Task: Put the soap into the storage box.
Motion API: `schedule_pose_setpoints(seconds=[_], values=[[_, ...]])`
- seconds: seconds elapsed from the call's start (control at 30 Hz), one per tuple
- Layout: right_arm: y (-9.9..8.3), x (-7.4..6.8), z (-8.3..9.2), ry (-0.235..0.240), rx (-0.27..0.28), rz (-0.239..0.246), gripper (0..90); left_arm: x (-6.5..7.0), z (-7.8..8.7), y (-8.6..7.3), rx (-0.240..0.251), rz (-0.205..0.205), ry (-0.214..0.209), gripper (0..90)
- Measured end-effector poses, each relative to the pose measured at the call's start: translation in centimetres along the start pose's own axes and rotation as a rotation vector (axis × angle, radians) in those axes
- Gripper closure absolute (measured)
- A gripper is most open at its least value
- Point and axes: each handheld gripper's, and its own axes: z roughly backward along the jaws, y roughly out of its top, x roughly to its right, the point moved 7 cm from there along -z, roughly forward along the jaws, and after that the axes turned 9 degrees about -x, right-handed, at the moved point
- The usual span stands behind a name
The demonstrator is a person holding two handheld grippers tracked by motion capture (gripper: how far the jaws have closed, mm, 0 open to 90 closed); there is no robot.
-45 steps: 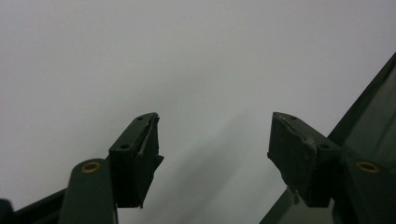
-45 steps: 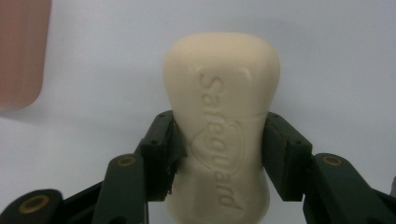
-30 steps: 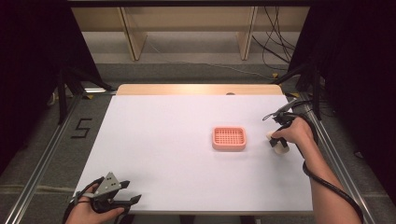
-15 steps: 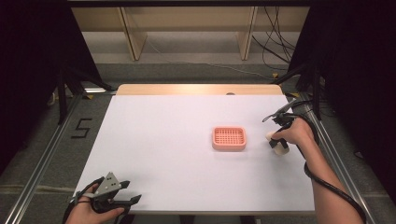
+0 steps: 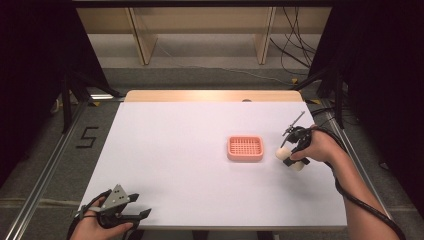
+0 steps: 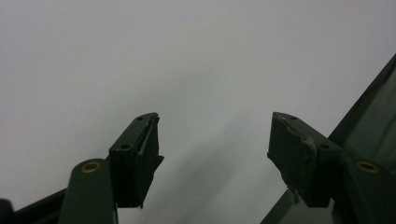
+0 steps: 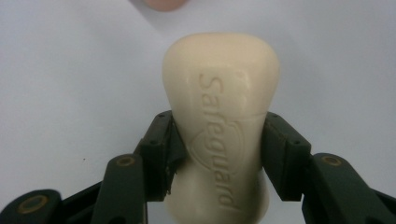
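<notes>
Two claws are seen over the white tabletop (image 5: 190,150). A cream soap bar (image 7: 220,121) is clamped between the jaws of the right claw (image 5: 289,159), just beside the pink soap dish (image 5: 245,148), on its right. The left claw (image 5: 131,213) is held with jaws apart and empty at the tabletop's near left corner.
</notes>
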Motion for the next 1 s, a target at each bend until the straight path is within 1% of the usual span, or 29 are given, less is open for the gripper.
schedule_pose_setpoints(seconds=[0.03, 0.07, 0.1, 0.13, 0.17, 0.2, 0.23, 0.27, 0.3, 0.33, 0.37, 0.4, 0.43, 0.47, 0.5, 0.53, 0.57, 0.63, 0.67, 0.7, 0.73, 0.77, 0.8, 0.83, 0.87, 0.9, 0.93, 0.97, 1.0], values=[[0.0, 0.0, 0.0, 0.000, 0.000, 0.000, 50.6, 0.0, 0.0, 0.0, -0.003, -0.002, 0.000, 33.2], [-0.1, -0.2, 0.0, -0.011, -0.009, 0.012, 50.6, 0.2, 0.0, 0.0, -0.002, 0.002, -0.014, 33.2], [-0.3, -0.3, 0.0, -0.039, -0.037, 0.058, 50.6, 0.2, 0.0, 0.0, -0.002, 0.017, -0.015, 33.2], [-0.4, -0.4, 0.0, -0.038, -0.039, 0.089, 50.6, 0.2, 0.0, 0.0, -0.002, 0.017, -0.015, 33.2], [-0.5, -0.5, 0.0, -0.037, -0.045, 0.106, 50.6, 0.0, 0.0, 0.0, 0.001, -0.001, -0.003, 33.2], [-0.6, -0.9, 0.0, -0.023, -0.053, 0.101, 50.6, 0.0, 0.0, 0.0, 0.002, 0.002, 0.005, 33.2], [-0.6, -0.9, 0.0, -0.026, -0.051, 0.117, 50.6, 0.0, 0.0, 0.0, 0.000, 0.002, -0.002, 33.3], [-0.7, -1.2, 0.1, -0.032, -0.060, 0.116, 50.6, 0.2, -0.1, 0.1, 0.010, 0.008, -0.014, 33.3], [-0.8, -1.2, 0.2, -0.021, -0.056, 0.148, 50.6, 0.1, 0.0, 0.0, 0.000, -0.004, -0.011, 33.3], [-0.9, -1.4, 0.2, -0.021, -0.064, 0.157, 50.6, 0.2, 0.0, 0.0, -0.002, 0.019, -0.014, 33.3], [-0.9, -1.4, 0.3, -0.026, -0.064, 0.174, 50.6, 0.2, 0.0, 0.0, -0.002, 0.017, -0.016, 33.3], [-1.0, -1.6, 0.3, -0.025, -0.069, 0.169, 50.6, 0.2, 0.0, -0.1, -0.003, 0.014, -0.017, 33.3], [-1.1, -1.8, 0.3, -0.020, -0.073, 0.175, 50.6, 0.2, -0.1, 0.1, 0.009, 0.005, -0.013, 33.3], [-1.1, -1.7, 0.4, -0.033, -0.069, 0.210, 50.6, -0.1, 0.0, -0.1, -0.010, -0.012, 0.011, 33.3], [-1.1, -1.9, 0.4, -0.030, -0.070, 0.221, 50.6, -0.1, -0.1, 0.0, -0.001, -0.002, 0.010, 33.3], [-1.2, -1.9, 0.5, -0.034, -0.076, 0.243, 50.6, 0.0, 0.0, 0.0, -0.007, -0.005, -0.003, 33.3], [-1.3, -1.9, 0.5, -0.042, -0.075, 0.260, 50.6, 0.2, 0.0, -0.1, -0.004, 0.012, -0.014, 33.3], [-1.4, -2.1, 0.5, -0.042, -0.084, 0.257, 50.6, 0.3, 0.0, 0.0, -0.002, 0.017, -0.018, 33.3], [-1.5, -2.2, 0.6, -0.042, -0.090, 0.308, 50.6, 0.2, 0.0, 0.0, -0.003, 0.003, -0.013, 33.3], [-1.5, -2.3, 0.7, -0.042, -0.092, 0.305, 50.6, 0.2, 0.0, 0.0, -0.003, 0.003, -0.013, 33.3], [-1.5, -2.3, 0.7, -0.042, -0.092, 0.305, 50.6, 0.1, 0.0, 0.0, -0.001, -0.007, -0.012, 33.3], [-1.4, -2.5, 0.7, -0.038, -0.094, 0.329, 50.6, 0.1, 0.0, 0.0, -0.005, -0.008, -0.010, 33.3], [-1.4, -2.5, 0.7, -0.041, -0.091, 0.336, 50.6, 0.0, 0.1, -0.1, -0.008, -0.010, -0.007, 33.3], [-1.4, -2.4, 0.8, -0.059, -0.094, 0.324, 50.6, 0.1, 0.0, 0.0, -0.002, -0.004, -0.006, 33.3], [-1.3, -2.4, 0.8, -0.055, -0.090, 0.331, 50.6, 0.1, 0.0, 0.0, -0.002, -0.004, -0.006, 33.3], [-1.1, -2.5, 0.9, -0.046, -0.079, 0.337, 50.6, -0.1, 0.1, -0.1, -0.018, -0.017, -0.003, 33.3], [-1.1, -2.5, 0.9, -0.046, -0.079, 0.337, 50.6, -0.1, 0.1, -0.1, -0.018, -0.017, -0.003, 33.3], [-1.1, -2.6, 1.0, -0.052, -0.094, 0.340, 50.6, -0.1, 0.1, -0.1, -0.012, -0.017, -0.001, 33.3], [-1.0, -2.6, 1.1, -0.067, -0.091, 0.337, 50.5, -0.1, 0.1, -0.1, -0.012, -0.016, -0.001, 33.3]])
